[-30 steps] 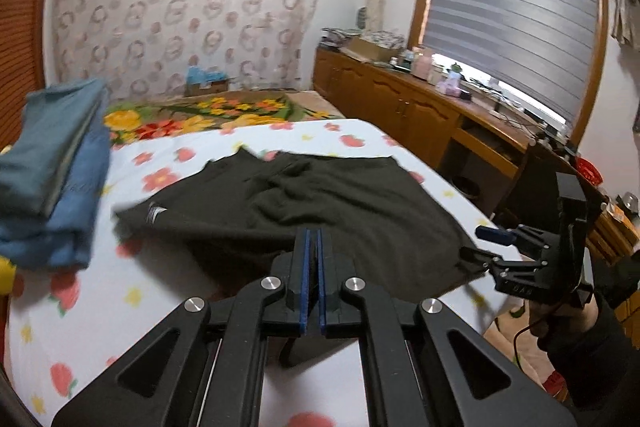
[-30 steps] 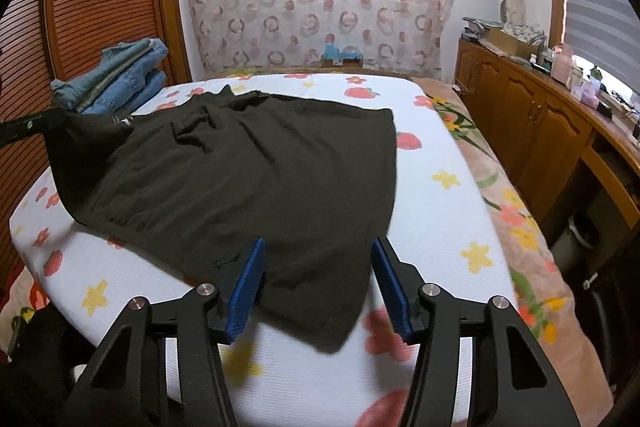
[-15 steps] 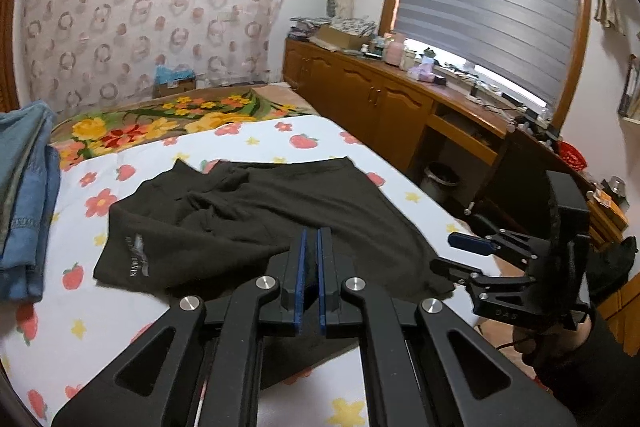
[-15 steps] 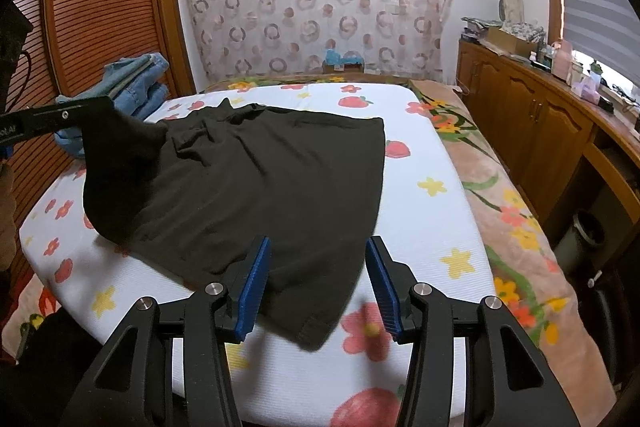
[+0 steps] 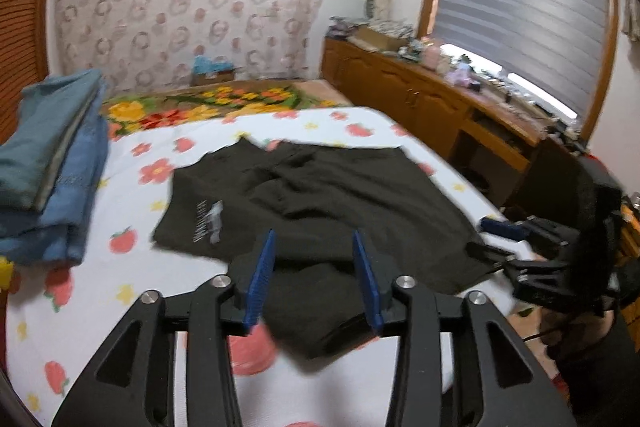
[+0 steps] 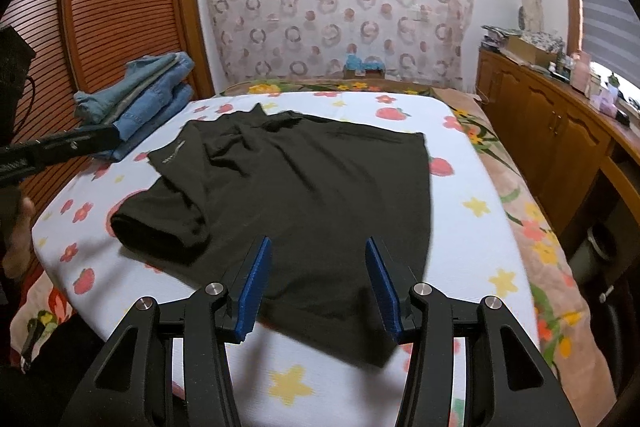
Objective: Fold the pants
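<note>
So the left gripper is opening and just dropped the pants leg onto the bed, right gripper apart, empty — one fold down.

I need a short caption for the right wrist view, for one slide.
Right gripper open above the near edge of the dark pants spread on a floral bed sheet, folded jeans stacked behind.
</note>
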`<state>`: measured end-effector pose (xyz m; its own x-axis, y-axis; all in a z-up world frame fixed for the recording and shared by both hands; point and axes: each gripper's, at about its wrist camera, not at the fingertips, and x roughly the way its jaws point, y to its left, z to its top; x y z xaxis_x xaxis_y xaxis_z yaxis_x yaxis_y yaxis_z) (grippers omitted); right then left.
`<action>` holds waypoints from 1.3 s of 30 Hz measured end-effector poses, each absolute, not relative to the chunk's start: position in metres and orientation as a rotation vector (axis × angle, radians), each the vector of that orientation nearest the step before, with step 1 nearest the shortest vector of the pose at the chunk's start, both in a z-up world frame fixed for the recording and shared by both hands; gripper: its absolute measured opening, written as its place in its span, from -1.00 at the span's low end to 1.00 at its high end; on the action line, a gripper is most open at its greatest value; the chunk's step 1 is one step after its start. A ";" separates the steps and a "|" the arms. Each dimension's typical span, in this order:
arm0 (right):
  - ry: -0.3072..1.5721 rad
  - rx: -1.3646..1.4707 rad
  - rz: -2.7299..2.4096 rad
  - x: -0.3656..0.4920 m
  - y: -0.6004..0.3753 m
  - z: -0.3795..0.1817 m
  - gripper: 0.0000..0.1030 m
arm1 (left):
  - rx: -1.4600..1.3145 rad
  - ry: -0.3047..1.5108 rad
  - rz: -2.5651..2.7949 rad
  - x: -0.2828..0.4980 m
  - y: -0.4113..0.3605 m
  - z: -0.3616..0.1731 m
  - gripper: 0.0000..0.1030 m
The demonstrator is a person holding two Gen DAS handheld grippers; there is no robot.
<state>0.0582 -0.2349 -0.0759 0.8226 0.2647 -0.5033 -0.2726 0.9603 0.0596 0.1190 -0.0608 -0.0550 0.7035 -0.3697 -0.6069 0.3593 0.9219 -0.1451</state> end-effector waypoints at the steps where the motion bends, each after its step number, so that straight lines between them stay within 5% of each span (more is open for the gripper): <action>1: 0.534 -0.018 0.291 0.058 -0.233 -0.076 -0.02 | -0.023 0.683 -0.394 0.120 -0.056 -0.059 0.50; 13: 0.527 -0.056 0.371 0.063 -0.217 -0.073 -0.02 | -0.067 0.750 -0.308 0.118 -0.026 -0.098 0.55; 39: 0.642 -0.139 0.482 0.097 -0.215 -0.096 -0.44 | 0.068 0.785 -0.239 0.106 -0.033 -0.129 0.58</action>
